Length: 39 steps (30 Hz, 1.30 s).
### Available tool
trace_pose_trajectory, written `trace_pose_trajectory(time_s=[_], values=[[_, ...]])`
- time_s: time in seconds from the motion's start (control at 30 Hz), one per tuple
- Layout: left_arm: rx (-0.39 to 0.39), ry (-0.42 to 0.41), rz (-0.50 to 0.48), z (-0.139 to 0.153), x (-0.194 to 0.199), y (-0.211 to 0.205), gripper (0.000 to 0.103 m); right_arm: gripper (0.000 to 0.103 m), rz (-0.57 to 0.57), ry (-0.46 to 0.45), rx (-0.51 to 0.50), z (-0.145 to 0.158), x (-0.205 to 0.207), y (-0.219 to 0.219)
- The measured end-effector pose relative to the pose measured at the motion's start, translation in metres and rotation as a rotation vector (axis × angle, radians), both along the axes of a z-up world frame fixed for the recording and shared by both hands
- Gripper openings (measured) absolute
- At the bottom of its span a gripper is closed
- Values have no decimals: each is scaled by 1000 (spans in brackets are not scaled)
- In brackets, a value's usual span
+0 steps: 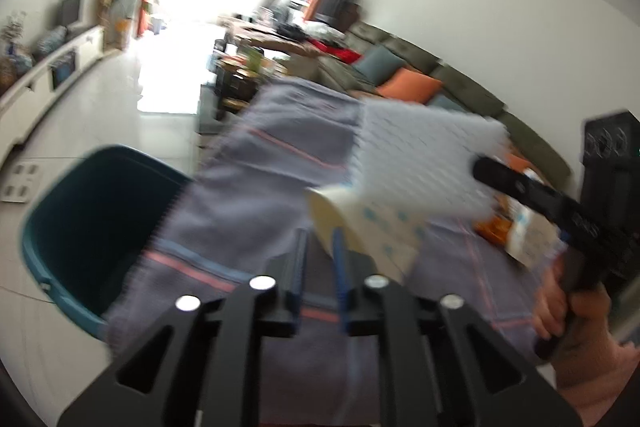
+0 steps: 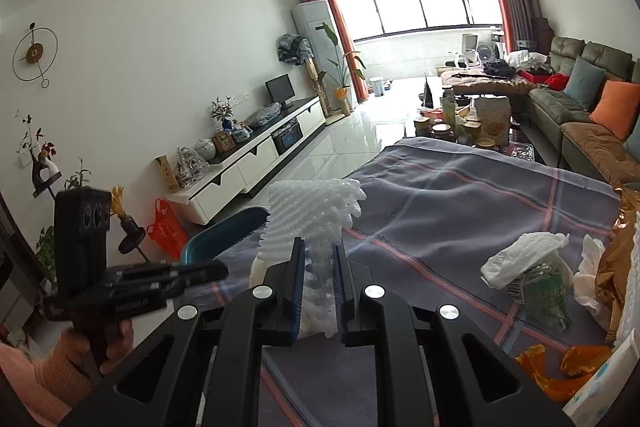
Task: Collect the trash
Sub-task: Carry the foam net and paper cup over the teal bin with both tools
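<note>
Leftmost, the teal bin [image 1: 80, 223] stands on the floor against the edge of the grey-clothed worktop [image 2: 460, 211]. Beside it, the left tongs [image 1: 320, 247] are clenched on a paper cup [image 1: 360, 227]. Rightward, the right tongs [image 2: 319, 259] grasp white foam netting [image 2: 312, 215] above the cloth; other wrappers [image 2: 524, 259] lie further right.

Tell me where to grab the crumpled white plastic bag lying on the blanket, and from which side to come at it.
Grip the crumpled white plastic bag at its raised upper fold, coming down from above on its left. That ridge stands up off the blanket and is thin enough to pinch, and its left side is open, while tissue and a green wrapper crowd its right and near sides.
</note>
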<state>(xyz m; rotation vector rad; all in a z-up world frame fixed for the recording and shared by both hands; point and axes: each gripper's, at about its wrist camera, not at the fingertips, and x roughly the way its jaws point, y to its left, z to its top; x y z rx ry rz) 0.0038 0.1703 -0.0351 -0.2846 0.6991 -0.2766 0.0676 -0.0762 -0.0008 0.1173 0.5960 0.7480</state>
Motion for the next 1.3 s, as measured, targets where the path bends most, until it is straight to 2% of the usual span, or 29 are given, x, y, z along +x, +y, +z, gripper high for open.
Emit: trace_pose_trajectory(time_s=[0.03,0.1,0.23,0.27,0.33,0.37,0.4,0.6,0.63,0.67,0.77,0.83,0.9,1.17,1.3], values=[[1,2,-34,-2,1,-7,29,14,-12,4,0,-1,1,-3],[-4,7,-78,-7,3,-17,52,14,-29,11,4,-1,3,-7],[-46,45,-127,-22,16,-31,55,14,-50,22,14,-2,7,-14],[-64,50,-131,-25,19,-32,53,14,-52,22,13,-2,7,-14],[-110,59,-133,-30,27,-31,40,14,-52,21,11,-1,9,-13],[-127,63,-136,-31,30,-30,20,14,-52,21,11,-1,10,-11],[-160,68,-150,-32,33,-29,11,14,-48,22,11,-2,12,-12],[-187,53,-157,-27,38,-29,11,14,-50,20,11,-3,14,-9],[-185,46,-156,-26,38,-30,15,14,-50,23,15,-3,14,-9],[-189,43,-164,-25,39,-31,24,14,-52,24,17,-4,15,-9],[-210,55,-174,-27,49,-34,26,14,-54,30,17,-6,16,-11],[-234,65,-174,-30,55,-35,25,14,-58,32,15,-6,15,-12],[-247,72,-173,-31,59,-34,7,14,-59,34,15,-7,15,-13],[-182,52,-117,-24,45,-21,6,14,-30,37,37,-2,20,-5],[-154,41,-56,-17,31,5,6,14,11,39,56,3,26,10]])
